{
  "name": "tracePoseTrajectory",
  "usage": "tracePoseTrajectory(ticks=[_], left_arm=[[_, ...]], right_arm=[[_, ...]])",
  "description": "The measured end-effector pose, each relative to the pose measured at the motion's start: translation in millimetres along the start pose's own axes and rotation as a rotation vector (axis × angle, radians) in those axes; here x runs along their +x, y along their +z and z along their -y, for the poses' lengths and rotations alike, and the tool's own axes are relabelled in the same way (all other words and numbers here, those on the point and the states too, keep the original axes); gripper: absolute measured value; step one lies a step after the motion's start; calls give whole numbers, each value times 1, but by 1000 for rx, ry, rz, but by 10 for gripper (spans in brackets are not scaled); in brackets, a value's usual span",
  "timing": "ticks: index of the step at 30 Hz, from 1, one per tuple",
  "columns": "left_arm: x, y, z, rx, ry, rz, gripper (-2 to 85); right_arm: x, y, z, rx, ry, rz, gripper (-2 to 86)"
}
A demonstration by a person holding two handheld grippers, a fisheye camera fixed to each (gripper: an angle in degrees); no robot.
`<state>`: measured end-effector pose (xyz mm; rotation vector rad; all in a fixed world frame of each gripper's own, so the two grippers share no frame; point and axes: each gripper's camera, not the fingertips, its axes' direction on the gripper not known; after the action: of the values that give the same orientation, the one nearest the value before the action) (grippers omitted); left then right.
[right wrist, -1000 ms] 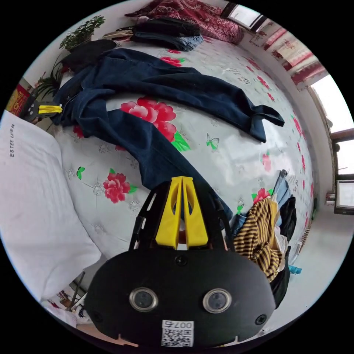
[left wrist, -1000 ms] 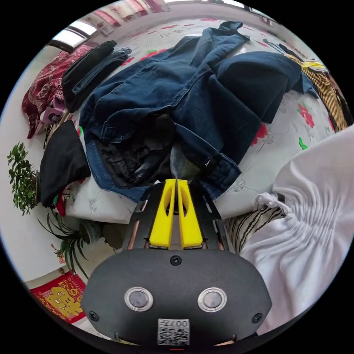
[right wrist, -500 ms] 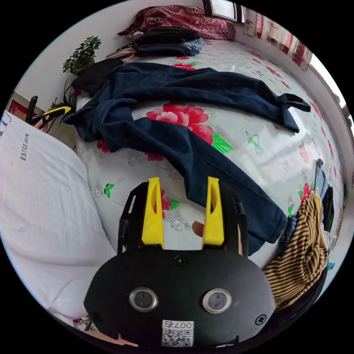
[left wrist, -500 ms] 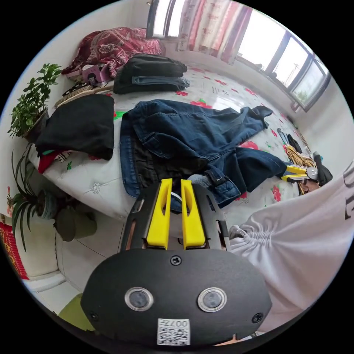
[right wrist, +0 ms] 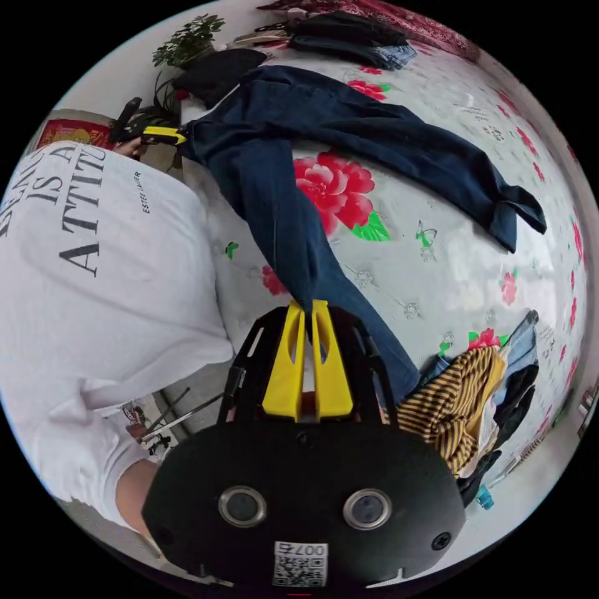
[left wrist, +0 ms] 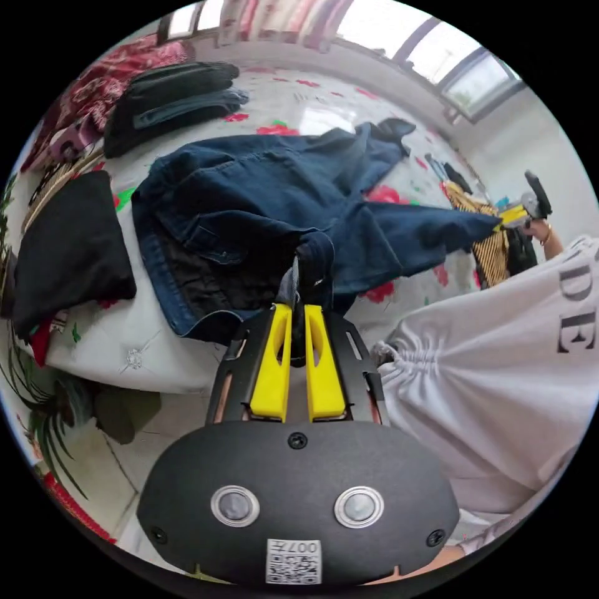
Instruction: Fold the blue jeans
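Both pairs of yellow jaws, parted half a second ago, now press together on denim. Seen from its own camera, the left gripper (left wrist: 298, 307) pinches a bunched fold at the waistband end of the dark blue denim jeans (left wrist: 268, 199), with dark cloth standing up between its jaws. The right gripper (right wrist: 307, 304) bites the edge of the nearer trouser leg, partway down it, where earlier it hovered wide open over the flowered sheet beside that leg.

The jeans lie on the white bedsheet printed with red flowers (right wrist: 437, 262), waist toward the bed's edge near the person in the white printed t-shirt (right wrist: 93, 262), the two legs splayed apart in a V across the mattress. The nearer leg now runs straighter between the two grips than it did, when it lay slack and curved. This suggests the person has taken hold at both ends and is drawing the leg taut, probably to lay it over the farther one; the fold itself is not yet made.

Elsewhere the scene matches the earlier frames: a folded stack of dark trousers (left wrist: 168, 100) sits at the far side of the bed, a flat black folded garment (left wrist: 62, 249) lies beside the waistband, and a crumpled yellow-and-brown striped garment (right wrist: 455, 399) heaps near the leg hems.
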<state>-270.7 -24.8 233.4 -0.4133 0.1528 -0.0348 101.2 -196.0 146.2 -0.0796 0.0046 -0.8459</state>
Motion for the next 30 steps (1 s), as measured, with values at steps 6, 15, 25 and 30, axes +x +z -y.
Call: tracePoseTrajectory(ticks=[6, 15, 25, 30], left_arm=[[-66, 31, 35, 99, -368, -160, 70], [-52, 36, -52, 232, -602, 29, 97], [38, 96, -66, 96, -428, 227, 134], [52, 138, -15, 31, -468, 376, 126]], right_arm=[[83, -17, 54, 33, 289, -367, 38], [102, 72, -90, 277, 870, -193, 86], [53, 161, -184, 381, 984, 8, 108], [40, 174, -111, 203, 746, -67, 108]])
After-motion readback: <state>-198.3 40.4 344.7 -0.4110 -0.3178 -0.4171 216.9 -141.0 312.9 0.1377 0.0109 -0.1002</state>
